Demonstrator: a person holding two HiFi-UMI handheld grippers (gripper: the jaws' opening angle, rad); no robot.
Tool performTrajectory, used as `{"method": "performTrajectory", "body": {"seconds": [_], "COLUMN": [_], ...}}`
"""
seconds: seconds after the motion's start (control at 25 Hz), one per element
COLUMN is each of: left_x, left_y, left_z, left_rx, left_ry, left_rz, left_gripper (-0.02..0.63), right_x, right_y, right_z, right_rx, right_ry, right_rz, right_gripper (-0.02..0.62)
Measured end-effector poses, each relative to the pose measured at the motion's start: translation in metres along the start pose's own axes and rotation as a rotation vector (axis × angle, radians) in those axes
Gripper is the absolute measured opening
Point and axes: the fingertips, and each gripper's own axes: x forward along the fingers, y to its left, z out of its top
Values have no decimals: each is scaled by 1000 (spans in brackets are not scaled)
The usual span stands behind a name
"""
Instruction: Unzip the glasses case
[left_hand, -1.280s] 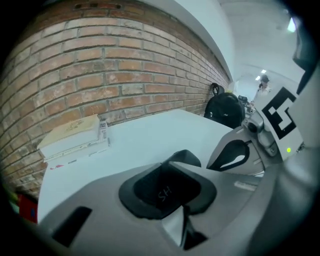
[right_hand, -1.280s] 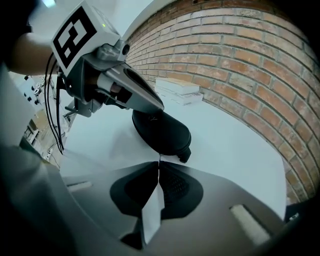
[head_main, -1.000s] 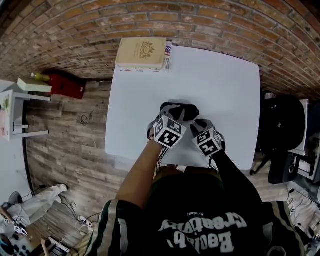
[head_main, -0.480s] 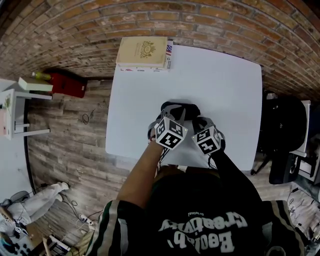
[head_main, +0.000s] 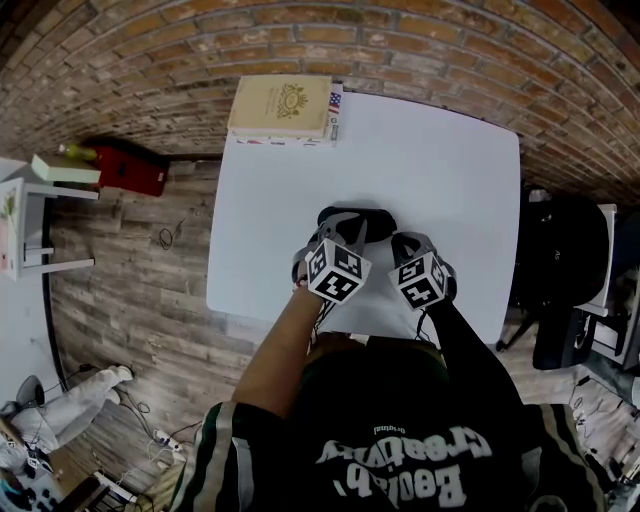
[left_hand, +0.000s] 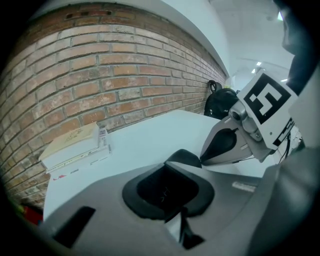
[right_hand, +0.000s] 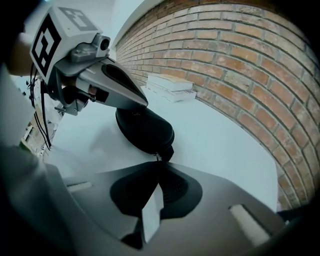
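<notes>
Black glasses case (head_main: 358, 218) lies near front edge of white desk (head_main: 440, 160). Right tongs (right_hand: 159, 162) pinched together on zipper pull (right_hand: 163, 152) at case end. Left tongs (left_hand: 172, 167), just closing, nip case's other end. Book (head_main: 282, 105) on far desk corner.

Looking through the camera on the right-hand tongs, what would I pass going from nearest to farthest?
First the right tongs, shut on the zip pull → glasses case → book stack → brick wall.
</notes>
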Motion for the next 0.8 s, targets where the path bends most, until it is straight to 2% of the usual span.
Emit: {"method": "performTrajectory", "body": {"seconds": [0.28, 0.8], "left_x": [-1, -3], "left_y": [-2, -2], "left_z": [-1, -1], "left_rx": [-12, -27], "left_ry": [-15, -22], "left_rz": [3, 14], "left_gripper": [14, 13], "right_x": [-1, 3], "right_y": [-12, -32], "right_z": [1, 17], "right_rx": [-60, -261], "right_ry": [8, 16], "right_rz": [-29, -54], "right_gripper": [15, 18]}}
